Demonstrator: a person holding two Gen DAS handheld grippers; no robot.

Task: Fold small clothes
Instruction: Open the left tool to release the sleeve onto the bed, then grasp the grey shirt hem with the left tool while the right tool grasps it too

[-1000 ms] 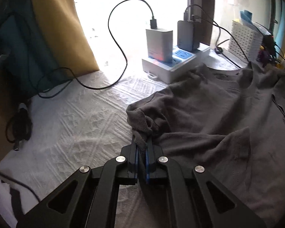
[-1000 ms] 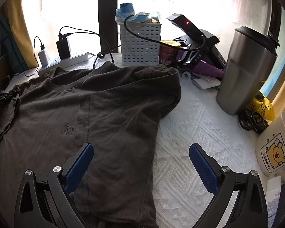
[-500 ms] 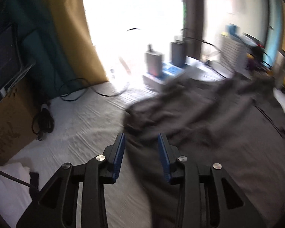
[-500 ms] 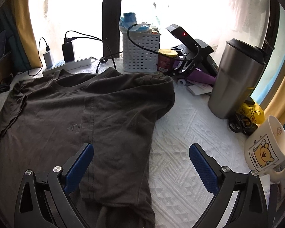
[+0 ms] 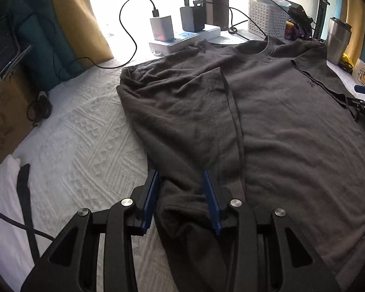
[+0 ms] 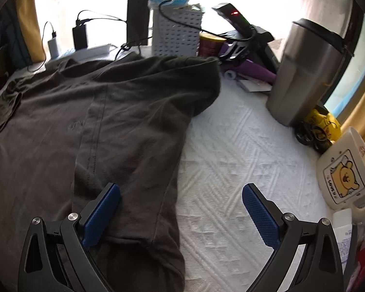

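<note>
The dark grey T-shirt [image 5: 279, 112] is lying flat on the white bumpy cloth [image 5: 85, 126] w/ its neck pointing to the window. One side is lying folded over onto the middle, & so is the other side.

The left gripper [image 5: 181, 194] is hanging over the folded left side of the shirt, near the bottom edge. Its jaws are standing partly apart w/ a bit of shirt lying between them, but the blue pads [image 5: 151, 194] are not pinching it, so it is let go. The jaws are not moving wider right now as far as I can tell.

The right gripper [image 6: 180, 215] is spread wide & is holding nothing. Its left pad [image 6: 102, 214] is sitting over the shirt's folded right edge, & its right pad [image 6: 260, 214] is sitting over bare white cloth. From the left cam, its tip is peeking in at the far right edge.

Behind the shirt a white power strip [image 5: 185, 40] is sitting w/ chargers & a black cord [image 5: 129, 24] plugged in. A white basket [image 6: 176, 32] is standing by the window. A big steel cup [image 6: 304, 73] is standing to the right of the shirt, well apart from it. A white bear mug [image 6: 345, 170] is sitting nearer, at the right edge.
</note>
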